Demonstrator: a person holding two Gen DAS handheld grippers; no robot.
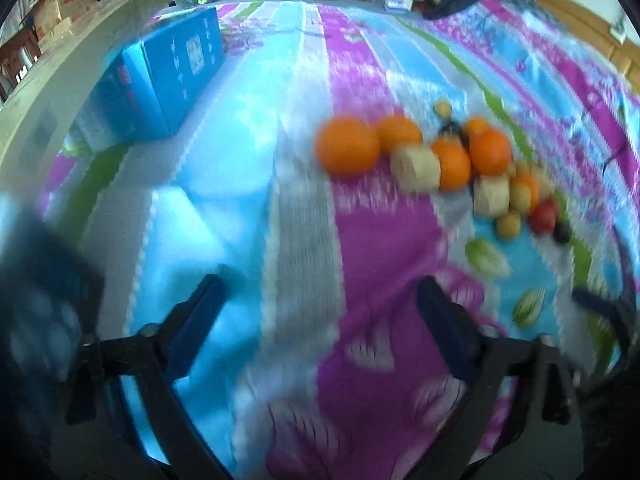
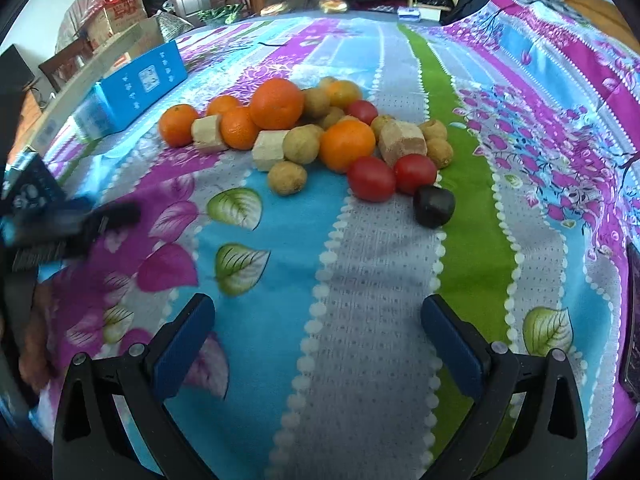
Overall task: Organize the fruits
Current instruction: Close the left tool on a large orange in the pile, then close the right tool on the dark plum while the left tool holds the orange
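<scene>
**Hovering wide, fruit dead ahead**

Hanging over the bedspread (image 2: 380, 280), L gripper (image 1: 320, 300) is spread wide, empty; blue box (image 1: 168, 76) far left, fruit pile (image 1: 440, 160) ahead-right, blurred. R gripper (image 2: 316, 320) gapes wide too, empty: oranges (image 2: 276, 104), tomatoes (image 2: 370, 178), dark fruit (image 2: 434, 206) ahead, bare cloth btwn.

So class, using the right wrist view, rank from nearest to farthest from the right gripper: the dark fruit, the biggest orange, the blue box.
1. Dark fruit, just ahead of the right gripper, slightly right.
2. Biggest orange, mid-pile.
3. Blue box, far left.
</scene>
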